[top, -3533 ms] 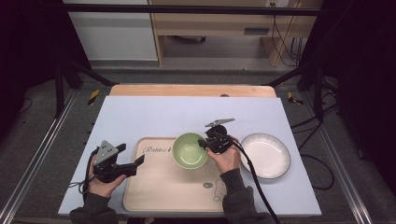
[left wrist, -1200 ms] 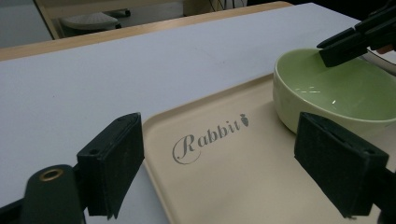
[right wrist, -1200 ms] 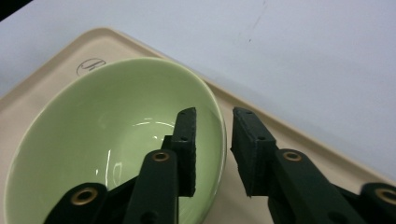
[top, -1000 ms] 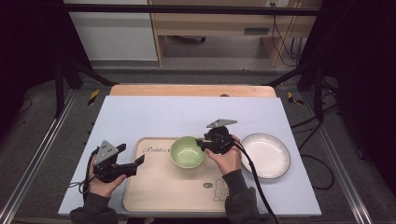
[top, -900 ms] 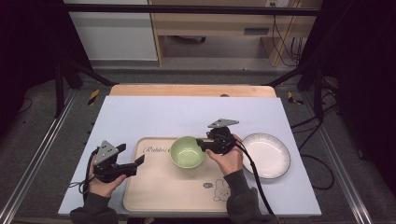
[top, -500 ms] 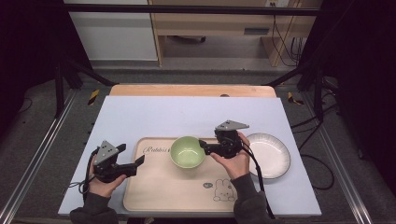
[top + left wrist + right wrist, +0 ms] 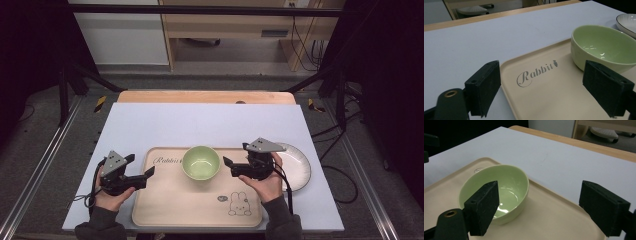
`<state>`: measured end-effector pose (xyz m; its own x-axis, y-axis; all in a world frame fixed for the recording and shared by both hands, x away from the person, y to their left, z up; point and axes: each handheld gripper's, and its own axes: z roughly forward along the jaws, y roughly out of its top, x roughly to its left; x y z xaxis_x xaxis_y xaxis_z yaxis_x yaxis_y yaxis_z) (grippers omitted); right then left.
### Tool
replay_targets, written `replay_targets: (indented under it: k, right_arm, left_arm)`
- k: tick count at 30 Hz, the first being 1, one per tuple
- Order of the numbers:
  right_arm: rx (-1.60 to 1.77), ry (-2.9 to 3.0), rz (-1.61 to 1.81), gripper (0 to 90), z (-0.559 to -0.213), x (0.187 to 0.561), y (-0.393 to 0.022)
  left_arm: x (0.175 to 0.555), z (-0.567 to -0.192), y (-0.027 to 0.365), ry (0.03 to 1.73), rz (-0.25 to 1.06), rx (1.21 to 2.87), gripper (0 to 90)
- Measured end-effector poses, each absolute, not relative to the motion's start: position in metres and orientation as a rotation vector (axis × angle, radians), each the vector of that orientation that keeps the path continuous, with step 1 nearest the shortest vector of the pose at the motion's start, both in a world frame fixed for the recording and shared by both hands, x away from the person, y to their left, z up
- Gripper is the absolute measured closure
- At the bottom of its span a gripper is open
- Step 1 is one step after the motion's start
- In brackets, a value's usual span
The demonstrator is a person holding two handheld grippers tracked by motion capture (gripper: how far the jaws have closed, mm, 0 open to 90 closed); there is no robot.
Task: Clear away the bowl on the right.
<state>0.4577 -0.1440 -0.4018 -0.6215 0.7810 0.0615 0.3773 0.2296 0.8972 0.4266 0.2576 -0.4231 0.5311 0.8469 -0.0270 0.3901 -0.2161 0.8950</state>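
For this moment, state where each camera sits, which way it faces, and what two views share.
High view: above the person's side, facing forward and down on the beige plastic tray; left gripper, right gripper, both hands.
Left gripper view: rides that gripper, looks across the tray; own open black jaws.
Right gripper view: faces the tray's corner; own open jaws.
All share the pale green ceramic bowl.

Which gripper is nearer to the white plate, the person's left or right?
Right. The right gripper hangs just beside the white plate, its hand overlapping the plate's near edge. The left gripper sits at the tray's far side, beyond the green bowl.
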Motion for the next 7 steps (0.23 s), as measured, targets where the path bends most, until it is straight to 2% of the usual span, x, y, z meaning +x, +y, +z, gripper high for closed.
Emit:
replay_targets:
  k: [7]
  right_arm:
    - [1.079, 2.104, 1.353, 16.7, -0.411, 0.447, -0.159]
  left_arm:
    - [0.427, -0.423, 0.259, 1.026, 0.603, 1.817, 14.6]
